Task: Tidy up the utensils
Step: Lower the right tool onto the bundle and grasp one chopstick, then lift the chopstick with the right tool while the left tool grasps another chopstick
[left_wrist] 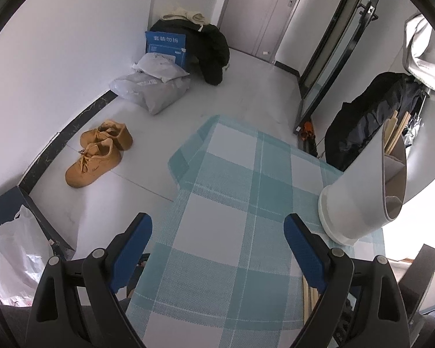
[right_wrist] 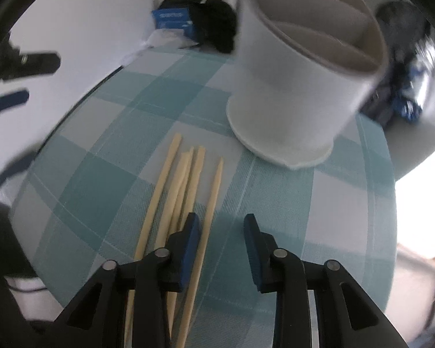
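While 5 pale wooden chopsticks (right_wrist: pixel 185 200) lie side by side on the teal-and-white checked tablecloth (right_wrist: pixel 107 156), pointing toward the white, round, divided plastic utensil holder (right_wrist: pixel 298 87), the right gripper (right_wrist: pixel 221 229) hangs just above their near ends with its blue-padded black fingers spread moderately, holding nothing. Its left finger (right_wrist: pixel 190 243) overlaps 2 or 3 of the sticks in the right wrist view; whether the pad actually touches them cannot be told. Near ends of the sticks are hidden under the gripper body. The holder stands just beyond the stick tips, its grey inner walls forming compartments, and a few more tan sticks poke out at the top edge, cut off by the frame. Much of that view is smeared by blur. The left gripper (left_wrist: pixel 217 242) is spread wide over the left edge of the cloth, empty, with the holder (left_wrist: pixel 362 185) at its right and wooden sticks (left_wrist: pixel 394 136) standing in the far compartment. On the pale floor beyond sit a pair of tan suede shoes (left_wrist: pixel 98 153), grey plastic parcels (left_wrist: pixel 153 87), a blue printed box (left_wrist: pixel 165 46) and a black jacket (left_wrist: pixel 208 49).
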`<state>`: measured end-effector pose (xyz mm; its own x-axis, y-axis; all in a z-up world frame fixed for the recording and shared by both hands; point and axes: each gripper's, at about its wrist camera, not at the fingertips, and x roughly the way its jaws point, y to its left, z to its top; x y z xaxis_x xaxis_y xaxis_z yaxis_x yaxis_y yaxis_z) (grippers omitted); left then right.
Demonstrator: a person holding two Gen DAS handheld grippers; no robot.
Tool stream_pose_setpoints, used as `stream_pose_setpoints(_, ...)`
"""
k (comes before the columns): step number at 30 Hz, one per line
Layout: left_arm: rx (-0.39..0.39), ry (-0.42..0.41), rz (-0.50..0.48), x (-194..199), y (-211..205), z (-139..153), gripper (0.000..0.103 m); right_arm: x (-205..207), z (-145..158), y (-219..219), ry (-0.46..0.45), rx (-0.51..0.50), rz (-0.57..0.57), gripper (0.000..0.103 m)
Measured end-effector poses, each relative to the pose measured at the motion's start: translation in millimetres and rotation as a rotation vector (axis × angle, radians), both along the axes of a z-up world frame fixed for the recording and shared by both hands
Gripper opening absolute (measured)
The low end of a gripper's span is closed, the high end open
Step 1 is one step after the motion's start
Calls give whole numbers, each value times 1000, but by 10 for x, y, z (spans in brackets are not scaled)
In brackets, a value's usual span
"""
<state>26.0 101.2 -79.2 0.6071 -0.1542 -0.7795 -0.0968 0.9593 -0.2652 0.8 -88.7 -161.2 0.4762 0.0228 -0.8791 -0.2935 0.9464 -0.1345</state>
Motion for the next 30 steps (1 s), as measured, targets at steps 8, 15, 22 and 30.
stream_pose_setpoints(8, -41, 24, 12, 16, 64, -31, 89, -11, 37, -164, 105, 64, 38, 5)
stream_pose_setpoints(15, -36, 25, 12, 30, 47, -28, 89, 136, 71, -218, 116, 71, 29, 7)
stream_pose_setpoints(22, -17, 45, 26, 50, 98, -101, 89, 466, 43, -4, 49, 48, 66, 22)
stream_pose_setpoints(30, -20, 83, -33, 37, -35, -169, 89, 609, 174, -246, 31, 208, 9, 3)
